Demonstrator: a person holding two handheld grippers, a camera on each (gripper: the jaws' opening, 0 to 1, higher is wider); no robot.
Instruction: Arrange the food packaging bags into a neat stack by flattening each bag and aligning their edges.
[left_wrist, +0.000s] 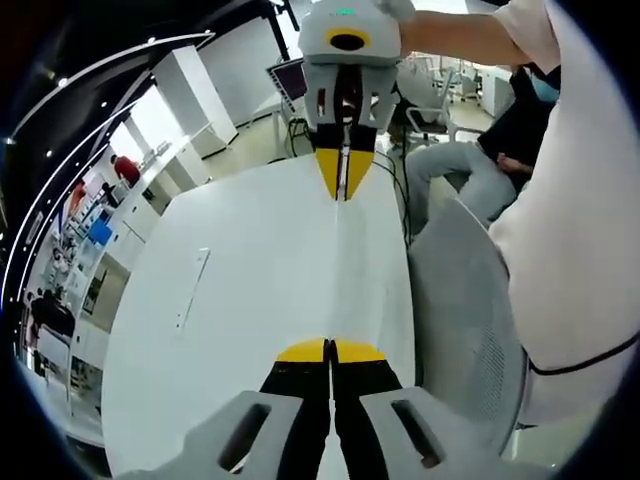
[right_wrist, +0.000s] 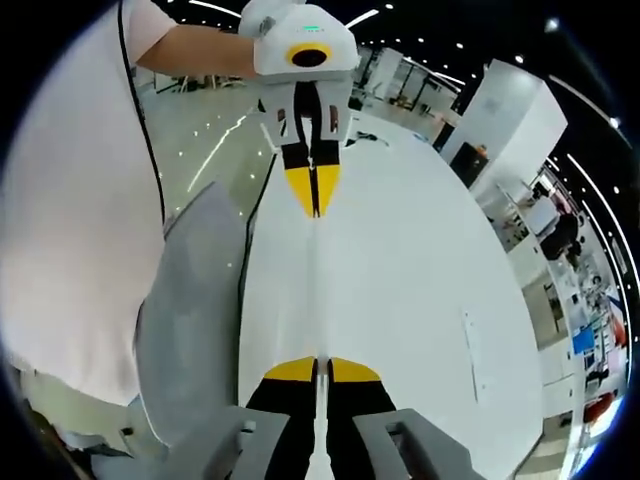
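Note:
My left gripper (left_wrist: 330, 350) rises from the bottom of the left gripper view, yellow tips pressed together, shut, above a white table (left_wrist: 250, 300). Straight across from it, the right gripper (left_wrist: 343, 185) points back at it with its tips also closed. In the right gripper view the same pair face each other: my right gripper (right_wrist: 318, 370) low down and the left gripper (right_wrist: 314, 195) above. A thin pale line (right_wrist: 318, 290) runs along the table (right_wrist: 400, 280) from one pair of tips to the other. I cannot tell whether it is a bag's edge or a seam. I make out no food bag for certain.
A person in a white shirt (left_wrist: 570, 230) holds both grippers beside a grey mesh chair (left_wrist: 465, 300), also seen as the chair (right_wrist: 195, 300). A narrow slot (left_wrist: 192, 290) is set into the tabletop. Another person sits on a chair (left_wrist: 450, 165) beyond the table.

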